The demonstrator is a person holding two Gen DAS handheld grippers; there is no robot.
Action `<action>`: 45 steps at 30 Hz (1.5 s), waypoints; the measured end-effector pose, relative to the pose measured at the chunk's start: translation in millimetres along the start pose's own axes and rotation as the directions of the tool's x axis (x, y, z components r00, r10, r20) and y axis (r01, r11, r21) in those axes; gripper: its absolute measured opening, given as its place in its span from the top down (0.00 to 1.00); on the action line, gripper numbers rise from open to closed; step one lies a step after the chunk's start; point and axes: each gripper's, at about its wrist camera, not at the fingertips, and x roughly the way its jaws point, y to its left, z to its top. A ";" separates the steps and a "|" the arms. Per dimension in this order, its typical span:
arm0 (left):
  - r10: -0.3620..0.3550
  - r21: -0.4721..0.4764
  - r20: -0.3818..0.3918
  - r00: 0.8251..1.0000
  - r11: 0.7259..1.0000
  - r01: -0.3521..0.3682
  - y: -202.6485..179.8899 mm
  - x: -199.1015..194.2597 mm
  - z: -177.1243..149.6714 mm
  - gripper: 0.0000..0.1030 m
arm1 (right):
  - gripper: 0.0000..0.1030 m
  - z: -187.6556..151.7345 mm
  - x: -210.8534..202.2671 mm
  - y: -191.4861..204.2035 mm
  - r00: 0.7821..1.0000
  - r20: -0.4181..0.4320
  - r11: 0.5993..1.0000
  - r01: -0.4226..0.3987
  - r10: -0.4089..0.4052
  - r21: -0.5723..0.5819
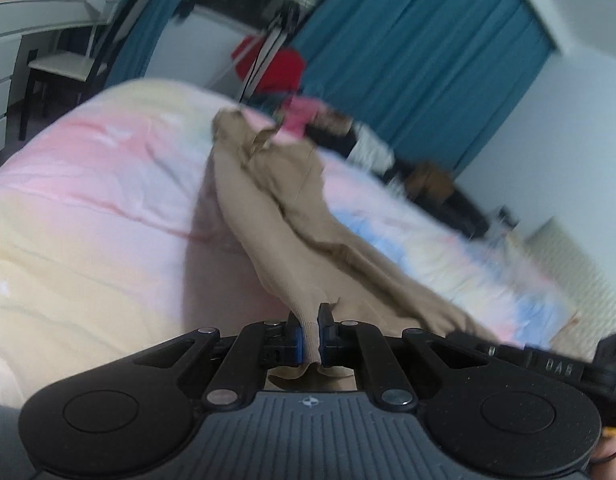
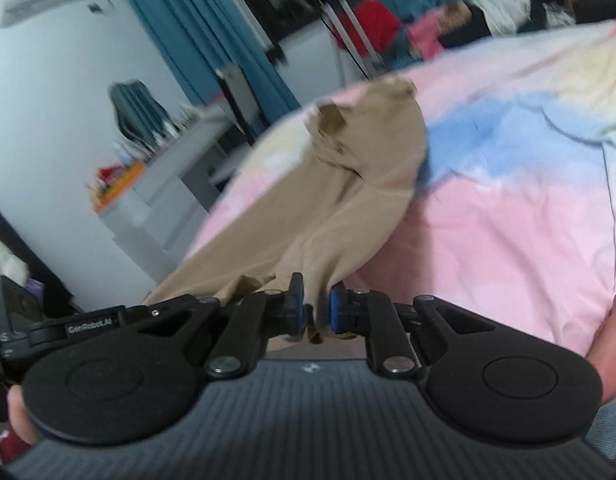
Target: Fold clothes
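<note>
One pair of tan trousers lies stretched across the bed, running from the lower centre of the left wrist view up to its middle. The fabric is a smooth, thin weave with creases and visible seams; the far end shows a waistband with one button.

Two hand-held grippers are present. The left hand-held gripper is pinching one end of the trousers between its two blue-padded fingers, at lower centre. The right hand-held gripper is likewise pinching an end of the trousers at lower centre of its view, fabric bunched between the pads. Both bodies are matte black with ribbed grey housings and two round discs each.

The bed cover is soft, quilted and pastel: pink, yellow and blue patches. Teal pleated curtains hang at upper right. One dark-framed chair stands at upper left beside a white worktop. A heap of mixed clothes, blurred, lies beyond the trousers.
</note>
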 end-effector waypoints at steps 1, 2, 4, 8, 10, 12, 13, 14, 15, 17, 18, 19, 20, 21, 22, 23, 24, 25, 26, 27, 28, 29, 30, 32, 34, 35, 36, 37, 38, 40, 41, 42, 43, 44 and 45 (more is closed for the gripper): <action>-0.015 -0.013 0.018 1.000 1.000 0.015 -2.7 -8.1 -1.9 0.94 | 0.86 -3.0 -6.3 -2.2 1.000 0.008 1.000 -0.012 0.012 0.008; -0.030 -0.026 0.036 0.999 0.999 0.031 -5.4 -16.1 -4.1 0.94 | 0.86 -6.7 -12.4 -5.0 1.000 0.015 1.000 -0.024 0.024 0.018; -0.058 -0.054 0.054 0.997 0.997 0.061 -9.6 -34.8 -16.7 0.94 | 0.86 -17.9 -22.6 -5.0 0.999 0.020 0.999 -0.036 0.035 0.036; -0.080 -0.019 0.090 0.993 0.996 0.082 -25.6 -68.8 -32.9 0.94 | 0.86 -33.5 -49.9 -0.2 0.998 0.043 0.997 -0.047 0.044 0.055; -0.078 -0.009 0.086 0.993 0.997 0.079 -31.5 -70.5 -32.6 0.94 | 0.86 -34.9 -56.7 2.8 0.998 0.053 0.998 -0.040 0.037 0.056; -0.080 -0.001 0.095 0.992 0.997 0.081 -34.6 -67.5 -25.4 0.93 | 0.86 -24.5 -53.3 4.4 0.997 0.074 0.998 -0.039 0.035 0.048; -0.077 0.011 0.106 0.991 0.997 0.077 -37.1 -65.1 -19.9 0.93 | 0.86 -17.5 -50.4 5.3 0.996 0.087 0.999 -0.038 0.035 0.036; -0.068 0.036 0.120 0.990 0.997 0.064 -40.1 -61.2 -12.8 0.93 | 0.86 -8.6 -43.9 7.5 0.994 0.101 0.999 -0.033 0.030 0.024; -0.058 0.048 0.130 0.990 0.997 0.053 -41.4 -55.1 -4.0 0.93 | 0.86 0.6 -36.4 9.0 0.993 0.112 0.999 -0.029 0.028 0.015; -0.040 0.072 0.151 0.988 0.997 0.029 -43.9 -42.9 13.8 0.93 | 0.86 20.2 -20.0 12.1 0.991 0.135 1.000 -0.020 0.021 -0.003; -0.033 0.070 0.158 0.987 0.997 0.022 -42.6 -34.2 25.5 0.93 | 0.86 30.9 -10.9 13.3 0.989 0.147 1.000 -0.015 0.017 -0.010; -0.026 0.068 0.164 0.986 0.998 0.015 -41.2 -25.4 37.3 0.93 | 0.86 40.8 -2.1 14.3 0.988 0.156 1.000 -0.013 0.016 -0.019; -0.019 0.070 0.165 0.986 0.998 0.008 -38.8 -15.7 49.1 0.93 | 0.86 51.3 7.9 15.0 0.986 0.164 1.000 -0.008 0.012 -0.026; -0.014 0.073 0.167 0.986 0.997 0.001 -36.3 -5.2 61.8 0.93 | 0.86 61.9 18.2 15.6 0.985 0.171 1.000 -0.003 0.008 -0.031; -0.001 0.073 0.169 0.986 0.997 -0.012 -33.1 5.8 74.7 0.93 | 0.86 71.5 27.8 16.2 0.984 0.177 0.999 0.001 0.006 -0.039; 0.006 0.078 0.171 0.985 0.997 -0.020 -31.2 16.9 86.7 0.93 | 0.86 81.3 38.9 16.0 0.983 0.185 0.999 0.012 -0.003 -0.045; 0.014 0.082 0.173 0.985 0.996 -0.028 -29.3 28.0 98.6 0.93 | 0.86 89.3 49.2 14.7 0.982 0.188 0.999 0.020 -0.011 -0.047; 0.025 0.083 0.173 0.985 0.996 -0.040 -26.8 40.7 109.0 0.93 | 0.86 96.8 59.2 13.2 0.982 0.189 0.999 0.027 -0.017 -0.048; 0.036 0.085 0.174 0.984 0.995 -0.051 -24.3 53.5 119.3 0.92 | 0.86 104.0 70.4 10.8 0.982 0.189 0.998 0.034 -0.025 -0.045; 0.044 0.100 0.172 0.984 0.993 -0.062 -22.8 68.2 128.3 0.92 | 0.86 109.6 81.3 8.2 0.981 0.189 0.998 0.044 -0.036 -0.039; 0.056 0.108 0.170 0.984 0.991 -0.075 -19.7 83.0 134.9 0.92 | 0.86 114.8 92.7 4.7 0.981 0.187 0.998 0.053 -0.045 -0.034; 0.068 0.116 0.167 0.984 0.989 -0.088 -16.5 97.9 141.4 0.92 | 0.86 118.5 105.6 0.0 0.980 0.189 0.997 0.069 -0.062 -0.032; 0.081 0.116 0.160 0.984 0.988 -0.100 -11.3 113.7 145.3 0.92 | 0.86 121.8 118.8 -4.9 0.978 0.190 0.996 0.088 -0.081 -0.032; 0.105 0.108 0.150 0.983 0.987 -0.122 0.3 145.3 151.0 0.92 | 0.86 122.8 146.5 -20.3 0.980 0.169 0.994 0.109 -0.104 -0.018; 0.128 0.094 0.145 0.981 0.985 -0.143 14.6 174.8 152.3 0.90 | 0.86 123.3 174.3 -36.3 0.981 0.146 0.992 0.128 -0.126 -0.003; 0.140 0.089 0.142 0.980 0.984 -0.153 22.5 188.5 151.8 0.90 | 0.86 120.8 189.3 -45.3 0.980 0.133 0.989 0.148 -0.145 -0.007; 0.154 0.101 0.127 0.980 0.981 -0.167 29.4 202.0 149.7 0.90 | 0.86 117.7 203.9 -54.3 0.980 0.114 0.986 0.168 -0.165 -0.011; 0.169 0.112 0.112 0.979 0.977 -0.181 36.4 215.5 147.7 0.90 | 0.86 114.7 216.1 -62.0 0.979 0.094 0.983 0.185 -0.184 -0.010; 0.182 0.115 0.092 0.979 0.975 -0.192 44.0 227.2 146.4 0.90 | 0.86 111.8 227.7 -69.4 0.977 0.073 0.979 0.203 -0.202 -0.009; 0.186 0.101 0.066 0.980 0.976 -0.192 57.8 247.1 143.5 0.88 | 0.86 106.3 248.5 -83.4 0.971 0.041 0.971 0.237 -0.237 -0.005; 0.195 0.106 0.054 0.979 0.974 -0.200 62.4 253.4 141.6 0.87 | 0.86 104.6 255.6 -88.7 0.968 0.031 0.969 0.248 -0.247 0.001; 0.204 0.110 0.042 0.978 0.972 -0.207 67.1 259.7 139.7 0.87 | 0.86 103.1 262.4 -93.9 0.966 0.021 0.967 0.256 -0.256 0.007; 0.212 0.115 0.031 0.977 0.970 -0.214 71.6 265.8 137.9 0.87 | 0.85 102.3 266.7 -97.8 0.966 0.010 0.966 0.258 -0.258 0.021; 0.213 0.114 0.028 0.977 0.970 -0.215 73.9 268.4 137.2 0.87 | 0.85 102.1 268.0 -99.2 0.966 0.005 0.966 0.257 -0.257 0.030; 0.213 0.114 0.025 0.977 0.970 -0.215 76.1 270.8 136.7 0.87 | 0.85 101.9 268.8 -100.2 0.966 0.002 0.966 0.257 -0.257 0.038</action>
